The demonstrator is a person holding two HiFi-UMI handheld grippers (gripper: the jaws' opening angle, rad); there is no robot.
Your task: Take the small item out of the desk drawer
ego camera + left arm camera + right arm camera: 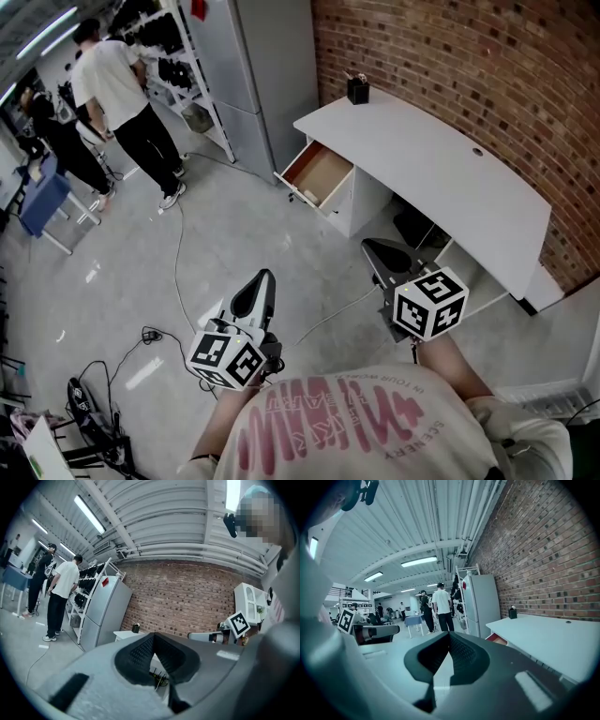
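Observation:
A white desk (441, 169) stands along the brick wall, with its left drawer (319, 176) pulled open. Only bare wooden bottom shows inside the drawer; no small item can be made out. My left gripper (266, 277) hangs over the floor well short of the desk, jaws together, nothing in them. My right gripper (372, 247) is nearer the desk, to the right of the drawer, shut and empty too. The right gripper view shows the desk top (548, 644) and the drawer's edge (497, 639) ahead of the shut right gripper (449, 633). In the left gripper view the left gripper (153, 634) points at the desk (124, 634).
A black pen holder (357, 90) sits on the desk's far corner. A grey fridge (262, 66) and a shelving rack (202, 84) stand left of the desk. People (122, 94) stand at the back left. Cables (178, 281) trail across the floor.

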